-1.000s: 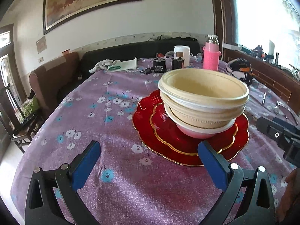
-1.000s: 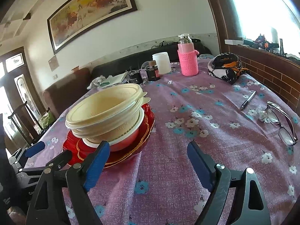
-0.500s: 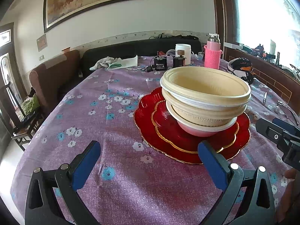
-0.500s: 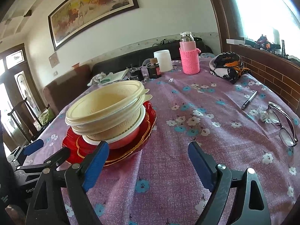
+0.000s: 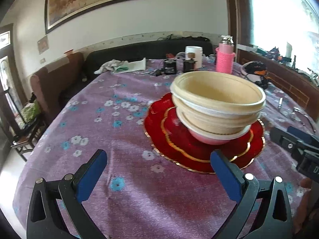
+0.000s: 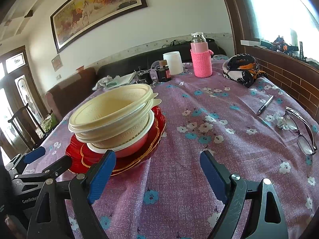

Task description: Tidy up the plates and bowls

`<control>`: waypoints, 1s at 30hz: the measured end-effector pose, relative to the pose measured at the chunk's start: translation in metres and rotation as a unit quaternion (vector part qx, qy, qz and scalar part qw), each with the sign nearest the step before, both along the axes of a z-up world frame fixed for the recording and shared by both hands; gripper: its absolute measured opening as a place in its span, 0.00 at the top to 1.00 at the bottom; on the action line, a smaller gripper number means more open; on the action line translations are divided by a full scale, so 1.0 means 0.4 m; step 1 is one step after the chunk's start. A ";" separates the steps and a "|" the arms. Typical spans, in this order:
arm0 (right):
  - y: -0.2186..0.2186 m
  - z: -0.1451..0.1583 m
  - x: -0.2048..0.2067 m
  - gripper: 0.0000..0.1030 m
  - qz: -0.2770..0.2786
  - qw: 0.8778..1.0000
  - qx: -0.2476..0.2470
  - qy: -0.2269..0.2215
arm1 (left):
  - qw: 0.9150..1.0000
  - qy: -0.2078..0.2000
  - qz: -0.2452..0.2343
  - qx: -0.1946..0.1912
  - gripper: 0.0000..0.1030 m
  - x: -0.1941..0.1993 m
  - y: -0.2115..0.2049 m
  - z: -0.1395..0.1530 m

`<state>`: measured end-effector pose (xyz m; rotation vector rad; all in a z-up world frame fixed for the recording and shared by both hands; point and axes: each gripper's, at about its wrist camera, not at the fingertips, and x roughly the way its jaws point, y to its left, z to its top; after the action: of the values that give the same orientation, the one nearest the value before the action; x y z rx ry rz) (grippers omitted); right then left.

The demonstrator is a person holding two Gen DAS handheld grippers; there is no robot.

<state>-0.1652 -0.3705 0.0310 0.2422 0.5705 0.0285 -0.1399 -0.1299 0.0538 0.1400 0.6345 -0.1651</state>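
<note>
Right wrist view: bowl stack point(image 6: 111, 119) upright on red plates point(image 6: 155, 131), both grippers' fingers point(image 6: 101, 177) wide apart, empty

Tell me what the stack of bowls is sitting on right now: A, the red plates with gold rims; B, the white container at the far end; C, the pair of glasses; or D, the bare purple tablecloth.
A: the stack of bowls rests on the red plates, whose gold-edged rims stick out all around its base on the tablecloth.
</note>
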 end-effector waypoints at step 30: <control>-0.007 -0.004 0.004 0.13 -0.003 1.000 0.001 0.005 | 0.999 0.005 0.024 0.041 0.00 0.002 0.003 -0.007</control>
<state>-0.1636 -0.3731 0.0293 0.2467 0.5798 0.0224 -0.1393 -0.1288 0.0509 0.2033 0.6538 -0.0924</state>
